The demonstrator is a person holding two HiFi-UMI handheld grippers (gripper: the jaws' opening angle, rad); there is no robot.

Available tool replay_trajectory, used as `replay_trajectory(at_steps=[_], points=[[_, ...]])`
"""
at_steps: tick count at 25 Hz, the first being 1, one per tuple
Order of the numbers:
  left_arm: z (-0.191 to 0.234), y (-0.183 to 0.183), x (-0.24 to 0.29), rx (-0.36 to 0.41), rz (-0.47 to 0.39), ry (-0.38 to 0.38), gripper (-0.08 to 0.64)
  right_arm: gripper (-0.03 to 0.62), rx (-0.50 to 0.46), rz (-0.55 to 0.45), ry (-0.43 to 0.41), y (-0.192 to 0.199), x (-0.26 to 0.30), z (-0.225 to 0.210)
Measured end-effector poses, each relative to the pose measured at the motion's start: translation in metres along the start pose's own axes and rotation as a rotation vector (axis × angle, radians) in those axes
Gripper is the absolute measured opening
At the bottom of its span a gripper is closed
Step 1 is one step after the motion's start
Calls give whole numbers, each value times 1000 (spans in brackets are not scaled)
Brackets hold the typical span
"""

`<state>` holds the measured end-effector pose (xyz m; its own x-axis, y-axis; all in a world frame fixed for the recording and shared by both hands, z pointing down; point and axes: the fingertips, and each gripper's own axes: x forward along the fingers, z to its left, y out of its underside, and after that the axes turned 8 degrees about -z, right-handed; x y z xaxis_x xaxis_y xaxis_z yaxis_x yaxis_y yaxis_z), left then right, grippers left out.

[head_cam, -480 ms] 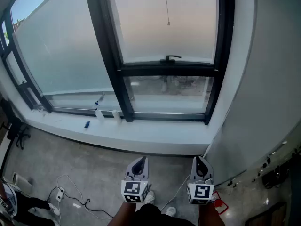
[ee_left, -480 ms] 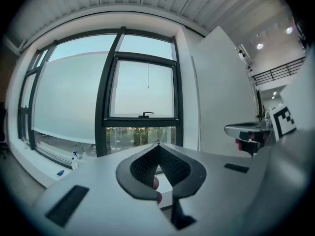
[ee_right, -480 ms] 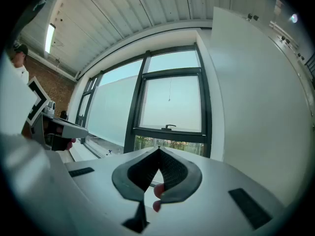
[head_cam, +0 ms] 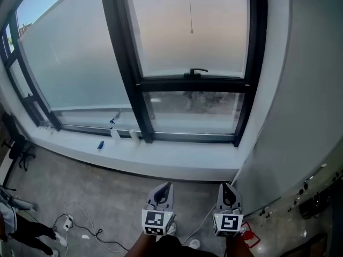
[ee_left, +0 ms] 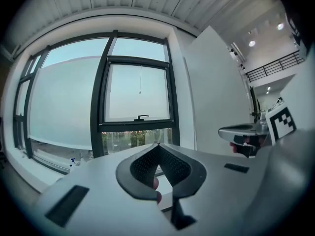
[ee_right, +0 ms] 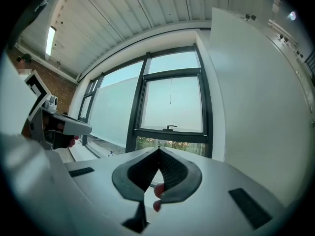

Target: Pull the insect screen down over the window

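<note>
Our left gripper (head_cam: 163,190) and right gripper (head_cam: 228,189) sat low and level, well short of the window (head_cam: 192,82). Each had its jaws pressed together, with nothing between them. The insect screen itself did not show; we judged it rolled up above the upper pane. Its thin pull cord (head_cam: 190,9) hung vertically there, ahead of and well above both jaw tips and about midway between them, so neither hand was plainly nearer. Two small white things (head_cam: 114,133) on the sill might have been bottles; we could not tell their contents.
</note>
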<state>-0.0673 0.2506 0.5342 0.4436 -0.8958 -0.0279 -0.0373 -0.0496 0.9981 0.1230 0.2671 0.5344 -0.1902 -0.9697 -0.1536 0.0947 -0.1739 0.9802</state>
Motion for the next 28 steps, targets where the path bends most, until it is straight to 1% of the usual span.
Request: replay_trajectory(at_steps=[4,9,11,15,20,25,28], points=[[1,1,0,-1,5,-6,2,3,1,3,-8,1,2,1],[1,9,5,22,16,-15,2,3,3,-3,-14,3,4,1],[1,11,7,29,18,-11,2,3,0,-4,-14,3,4,0],[-3,12,8,16,25,-2,2,3,-7,0,-17,5,5,0],[-1,15,14,30,25,-2,2,3,-12,14,-18,10,12,-2],[22,9,26,60,17,-26,2,3,-19,13,-22,9,27,2],[41,6,41,55,8,-41,2,3,-34,25,-22,12,44,5]])
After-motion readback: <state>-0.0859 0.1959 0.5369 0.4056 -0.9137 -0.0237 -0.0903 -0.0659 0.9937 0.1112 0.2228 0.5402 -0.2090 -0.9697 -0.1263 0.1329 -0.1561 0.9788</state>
